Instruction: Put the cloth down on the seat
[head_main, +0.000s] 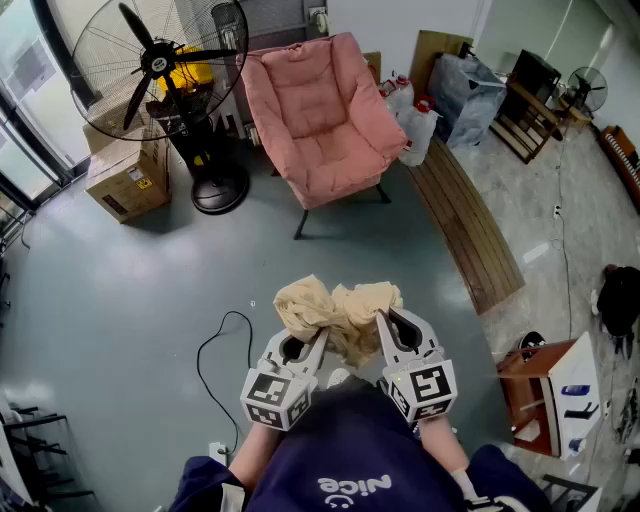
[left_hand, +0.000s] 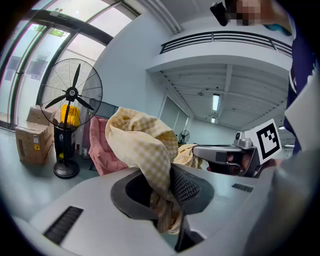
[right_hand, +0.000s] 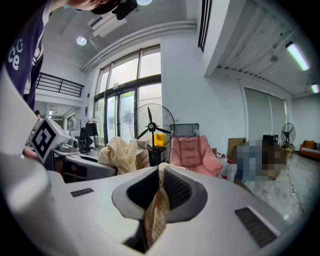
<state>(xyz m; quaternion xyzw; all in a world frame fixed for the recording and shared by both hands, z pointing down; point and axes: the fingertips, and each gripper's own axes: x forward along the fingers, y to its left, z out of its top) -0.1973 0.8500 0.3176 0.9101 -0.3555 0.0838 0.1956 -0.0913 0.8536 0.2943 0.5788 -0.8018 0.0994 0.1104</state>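
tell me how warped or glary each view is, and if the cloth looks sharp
Head view: even daylight, mild wide-angle bend, cloth sharp. Left gripper view: strong fisheye with dark corners, windows blown out at upper left, cloth crisp in the left gripper. Right gripper view: same fisheye, bright windows behind the fan, cloth in the right gripper sharp.

Head view: bright, even daylight; pale sheen on grey floor (head_main: 120, 300); soft shadow around fan base (head_main: 220, 192); detail sharp, edges bowed. My two gripper views: heavy fisheye, black corners. Tall windows (right_hand: 125, 90) blown out white; ceiling strip lamp (left_hand: 216, 101) glares. Shells of my left gripper (left_hand: 169, 186) and my right gripper (right_hand: 161, 186) close to lens, slightly soft.
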